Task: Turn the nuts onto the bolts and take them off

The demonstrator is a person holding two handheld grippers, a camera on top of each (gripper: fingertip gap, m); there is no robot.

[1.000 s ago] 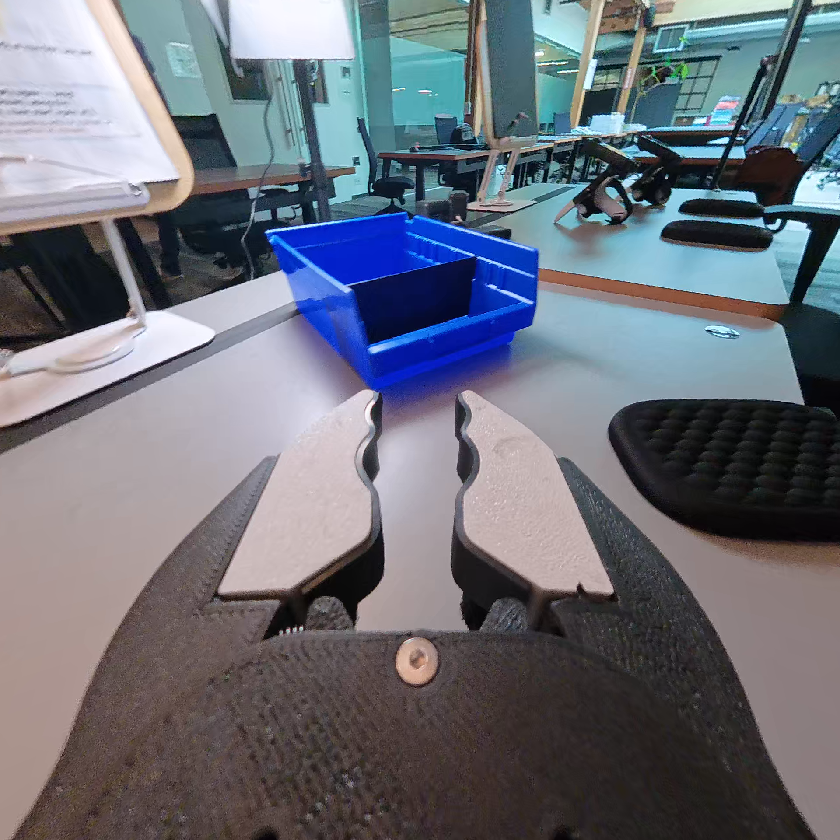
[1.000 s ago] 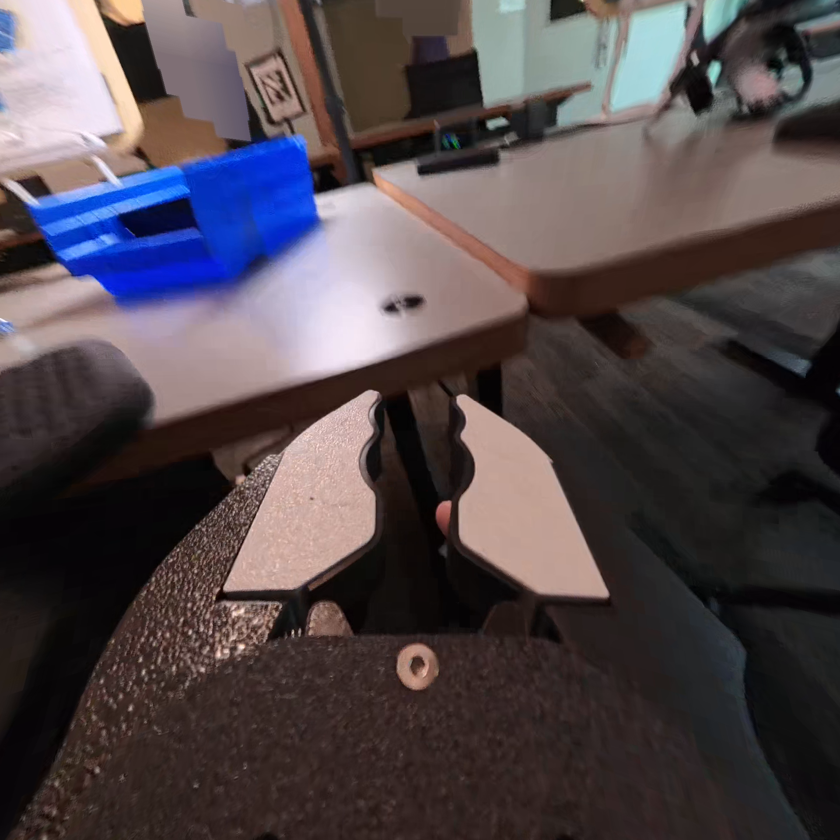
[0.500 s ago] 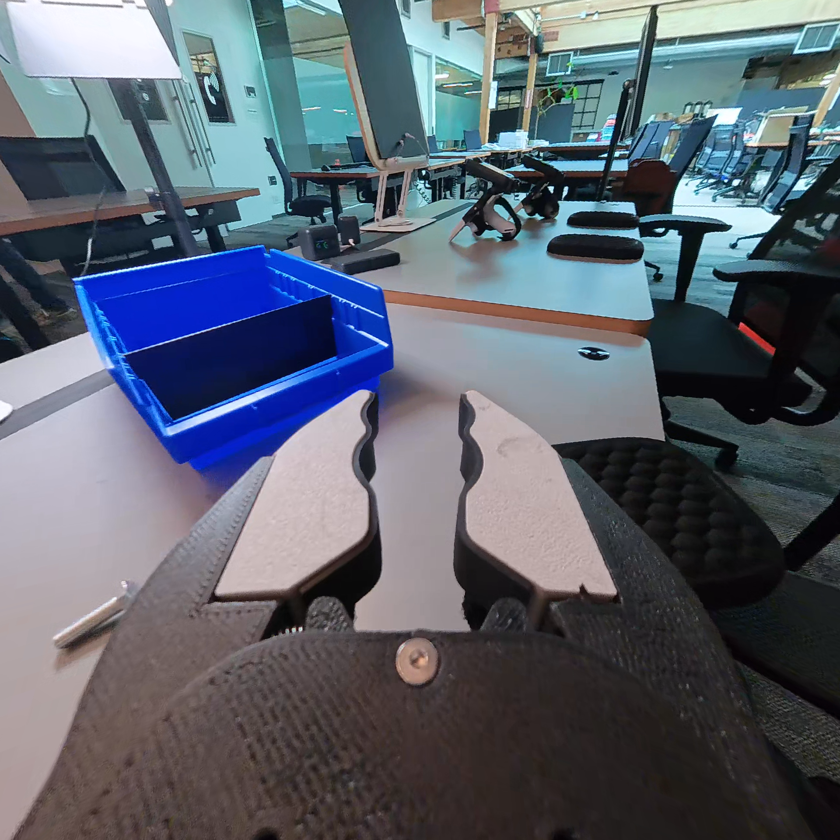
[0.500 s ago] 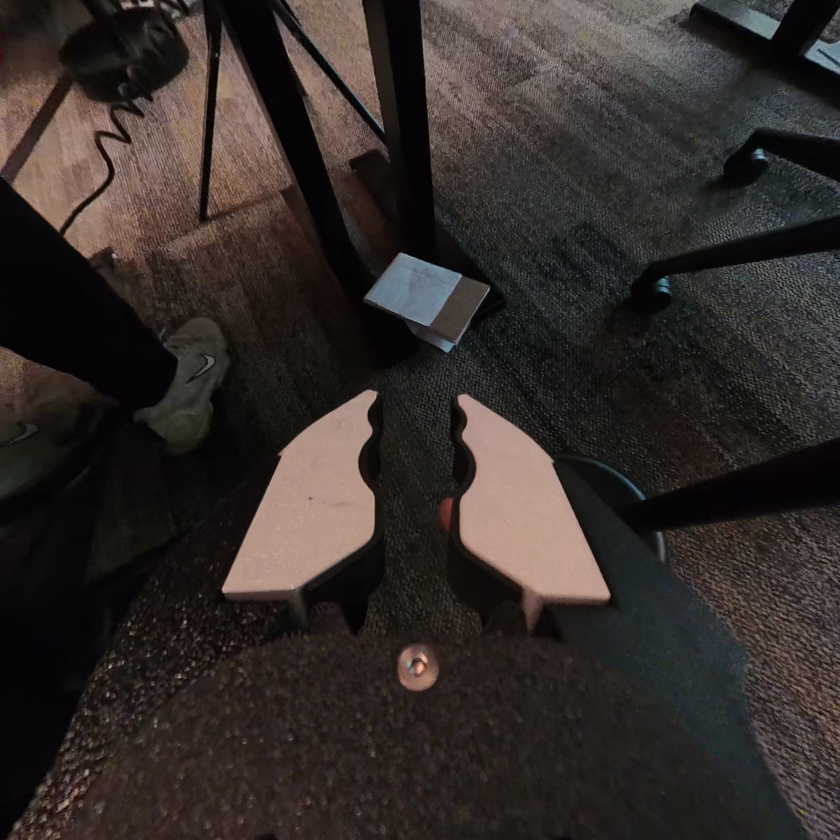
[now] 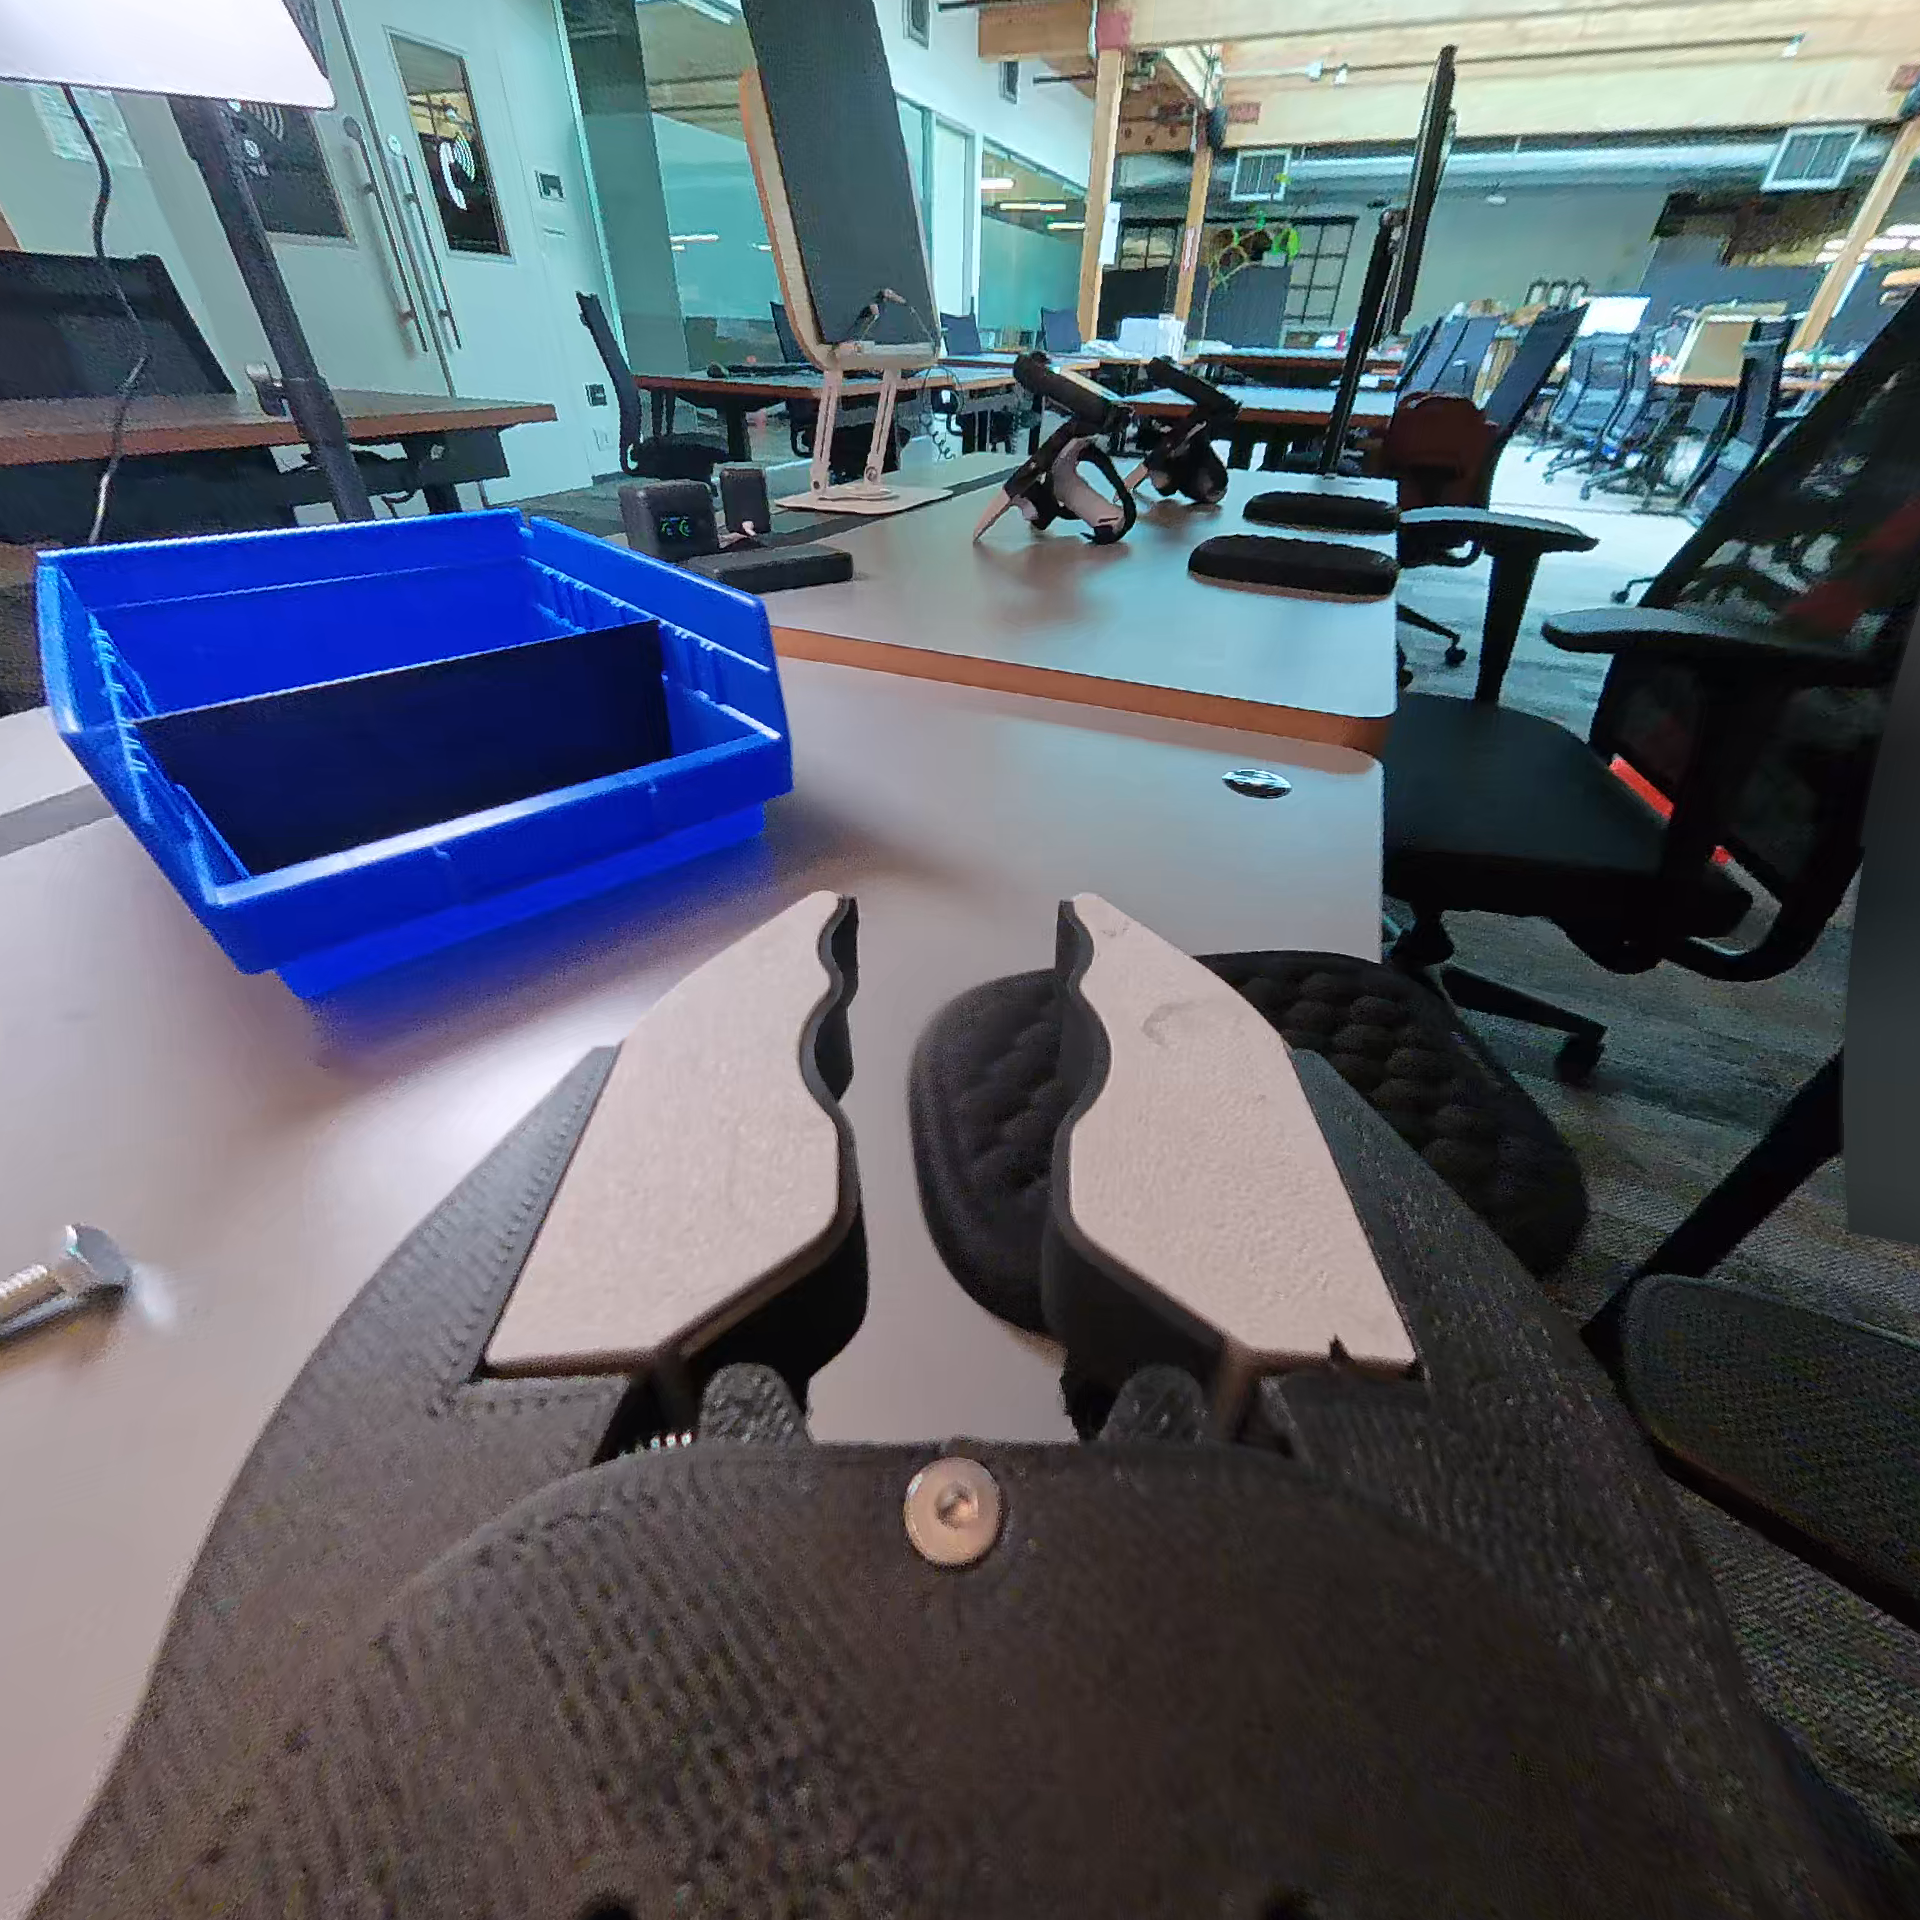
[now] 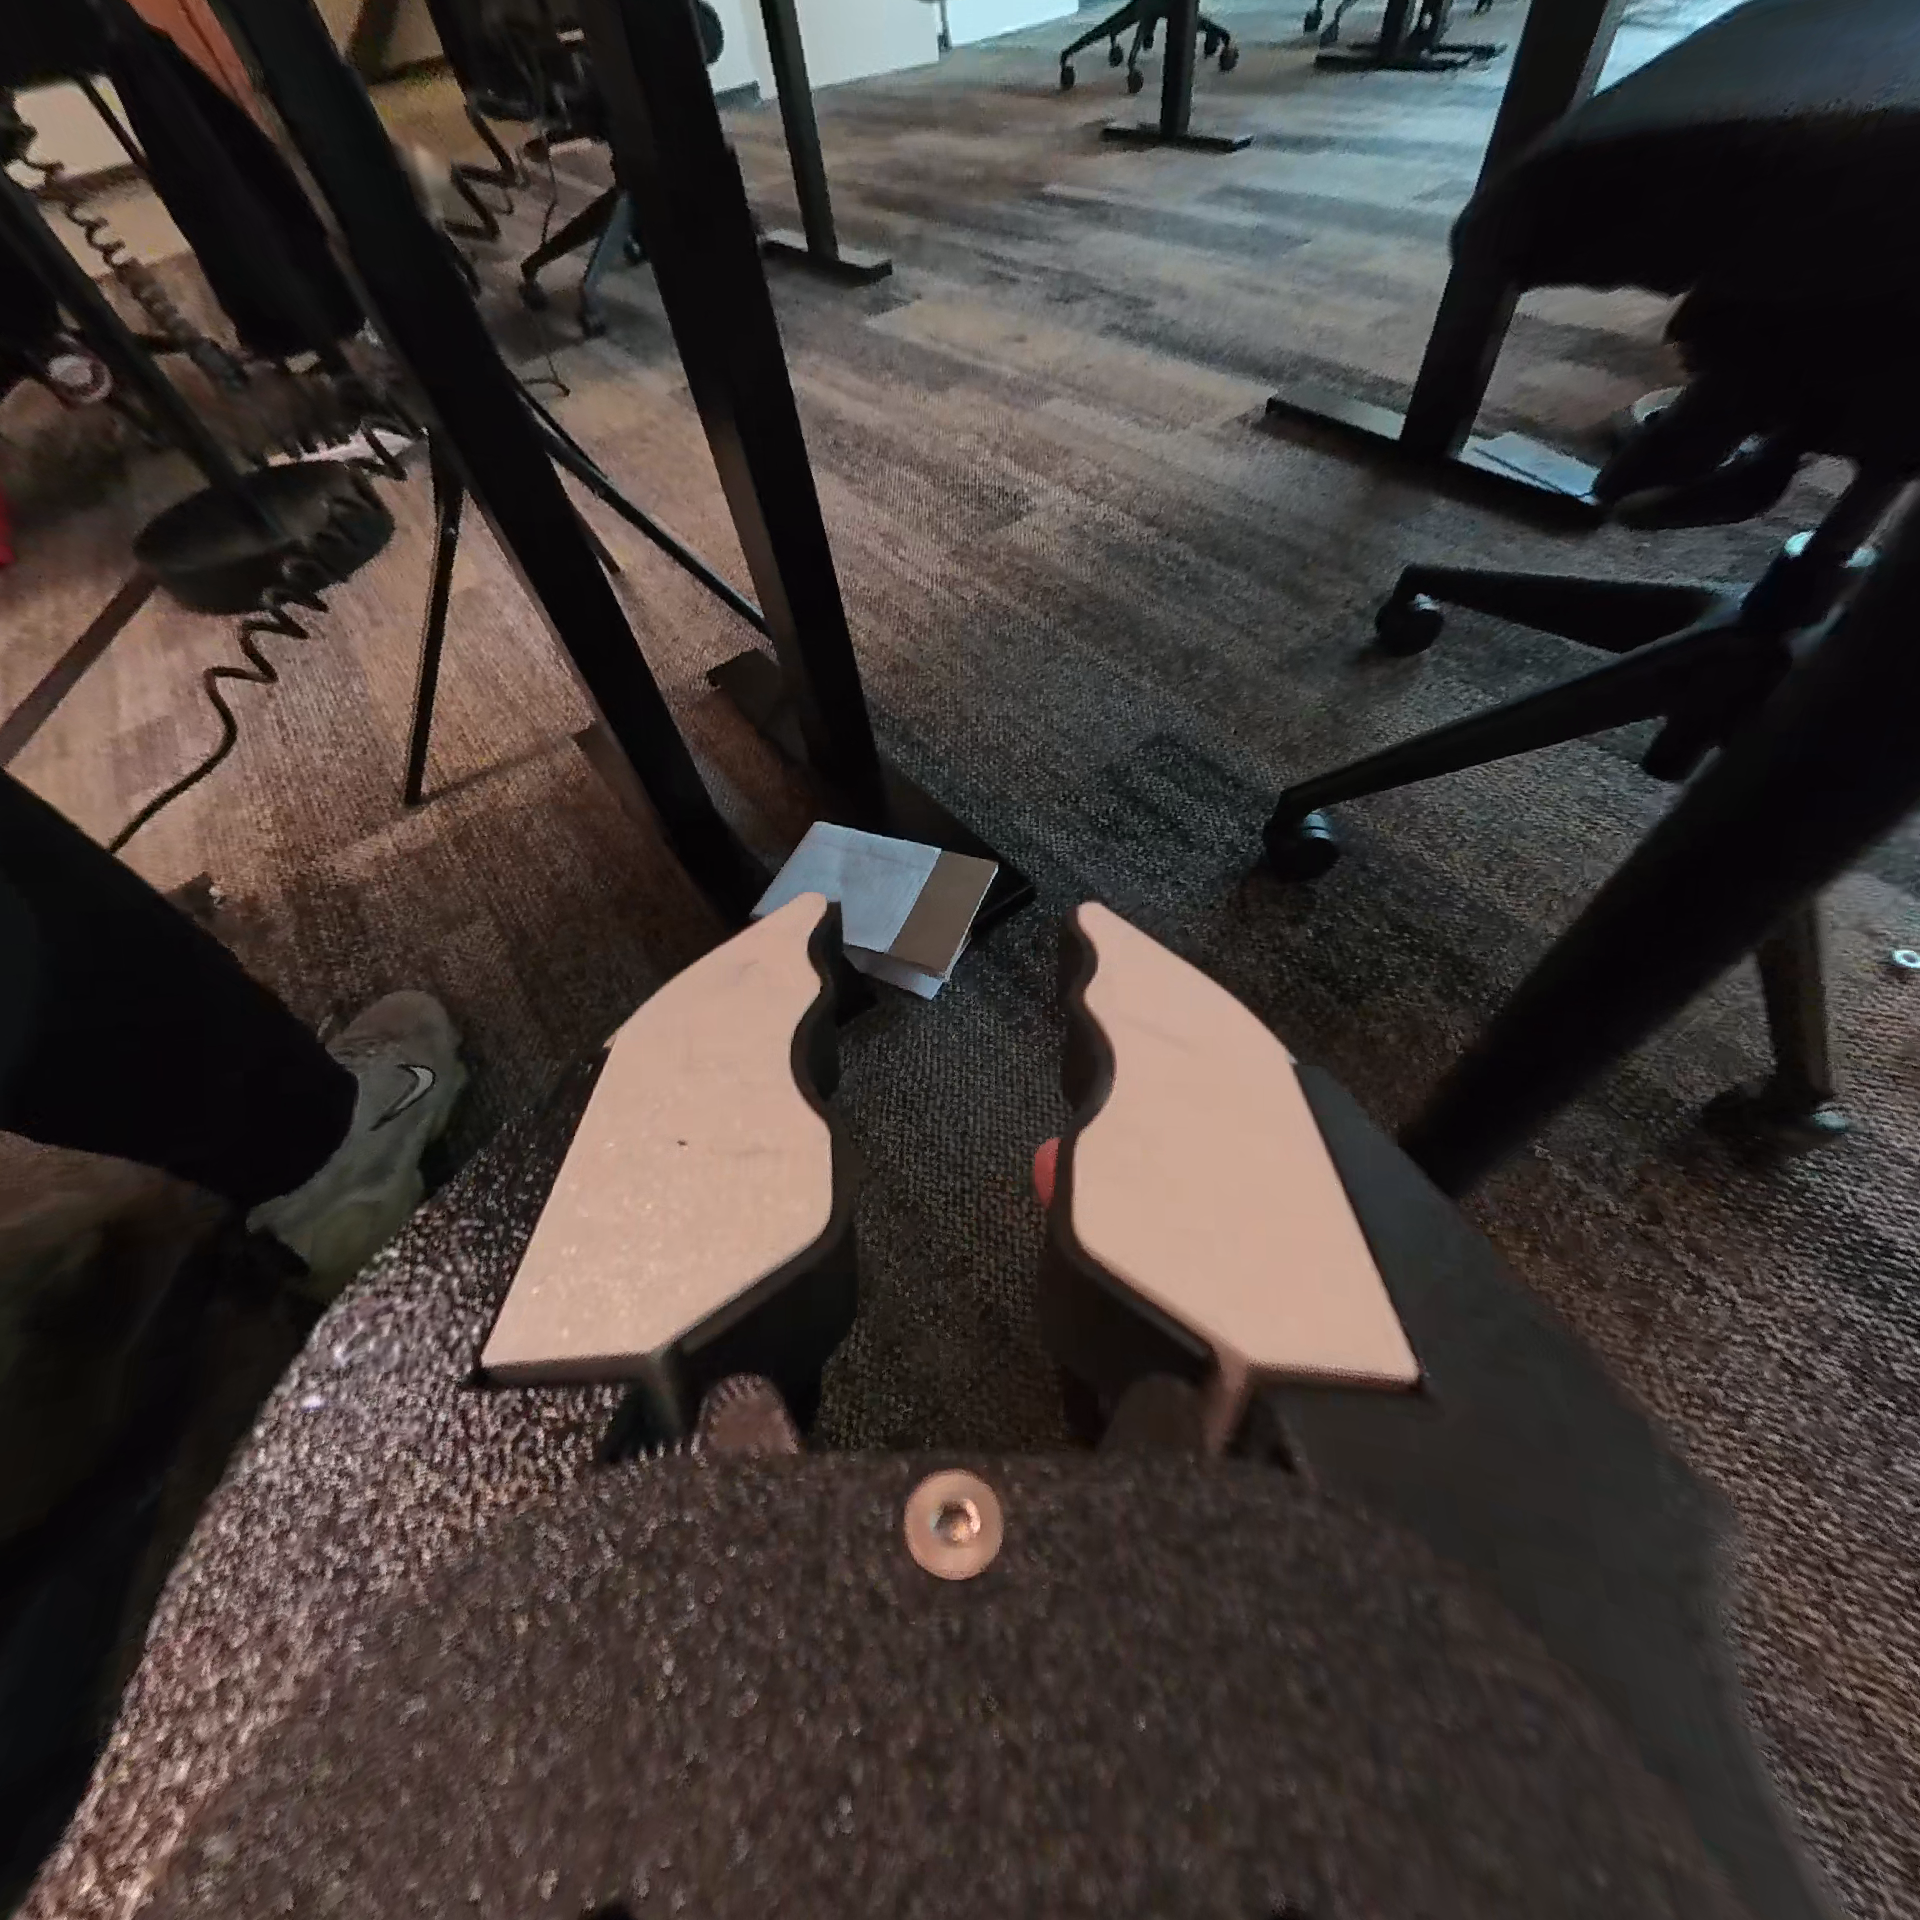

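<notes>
I'm seeing both the left gripper (image 5: 956, 914) and right gripper (image 6: 945, 920) gaping, empty. Bolt (image 5: 62, 1280) is lying left of the blue bin (image 5: 457, 894) — small, slick steel, probably rolling; I'm pinching mid-shank.

Left wrist view bright, evenly lit by overhead office lighting; blue tint cast on glossy desk (image 5: 1039, 790) beside blue bin (image 5: 416, 727). Bolt (image 5: 62, 1283) at left edge smeared by blur. Strong wide-angle bending seen at edges. Right wrist view dim; carpet (image 6: 1039, 520) shadowed under desk, chair (image 6: 1714, 260) blurred at upper right.
</notes>
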